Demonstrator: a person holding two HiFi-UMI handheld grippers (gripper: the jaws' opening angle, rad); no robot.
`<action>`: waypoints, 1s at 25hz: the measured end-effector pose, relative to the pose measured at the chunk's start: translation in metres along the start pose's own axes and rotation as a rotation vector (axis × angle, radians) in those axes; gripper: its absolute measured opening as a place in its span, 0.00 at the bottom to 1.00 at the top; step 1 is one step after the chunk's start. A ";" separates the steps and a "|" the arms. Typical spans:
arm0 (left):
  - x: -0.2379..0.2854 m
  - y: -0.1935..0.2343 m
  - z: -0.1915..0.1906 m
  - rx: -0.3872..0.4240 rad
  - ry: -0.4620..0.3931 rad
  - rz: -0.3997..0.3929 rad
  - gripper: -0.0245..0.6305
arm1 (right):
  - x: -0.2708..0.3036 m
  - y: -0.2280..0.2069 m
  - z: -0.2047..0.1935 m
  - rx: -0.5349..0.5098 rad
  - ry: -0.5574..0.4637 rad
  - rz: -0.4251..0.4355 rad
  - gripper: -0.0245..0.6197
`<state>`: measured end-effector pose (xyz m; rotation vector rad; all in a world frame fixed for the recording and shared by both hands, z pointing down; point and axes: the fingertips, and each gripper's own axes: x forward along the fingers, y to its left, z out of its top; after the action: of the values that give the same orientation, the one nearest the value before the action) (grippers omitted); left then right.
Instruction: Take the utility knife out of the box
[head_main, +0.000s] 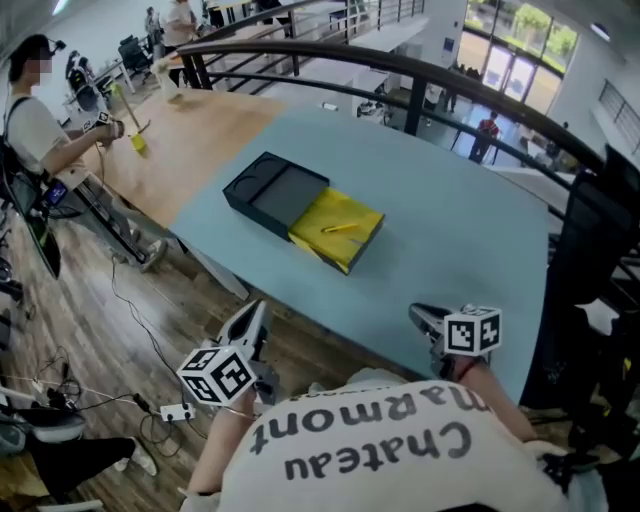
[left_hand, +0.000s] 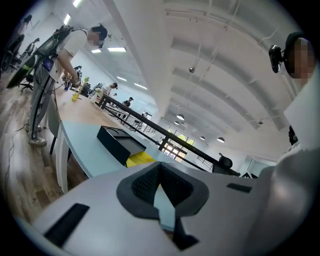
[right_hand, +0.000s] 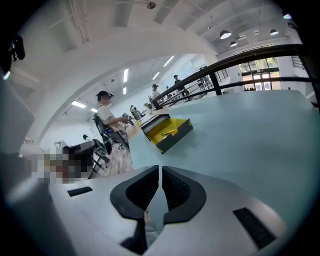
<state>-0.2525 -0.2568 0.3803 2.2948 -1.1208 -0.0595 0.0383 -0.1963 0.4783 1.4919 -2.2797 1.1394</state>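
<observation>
Yellow and slim, the utility knife lay flat in a yellow tray that stuck out of one end of a matte black rectangular box. The box rested near the middle of the smooth pale blue tabletop. Well apart from it, by the tabletop's near edge, the grey plastic left gripper had its ribbed dark fingers pressed together on nothing. The right gripper also held nothing, with its fingers drawn in to a hairline slit.
</observation>
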 end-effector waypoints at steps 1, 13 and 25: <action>0.003 0.000 -0.004 -0.010 0.010 -0.010 0.04 | -0.001 -0.002 -0.003 0.000 0.013 -0.012 0.11; 0.045 0.008 -0.034 -0.090 0.106 -0.006 0.04 | 0.019 -0.037 0.008 0.035 0.097 -0.053 0.11; 0.104 0.014 -0.052 -0.094 0.225 0.035 0.04 | 0.086 -0.069 0.039 -0.007 0.161 -0.021 0.11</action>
<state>-0.1808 -0.3153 0.4519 2.1372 -1.0197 0.1535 0.0650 -0.2971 0.5319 1.3651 -2.1533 1.1980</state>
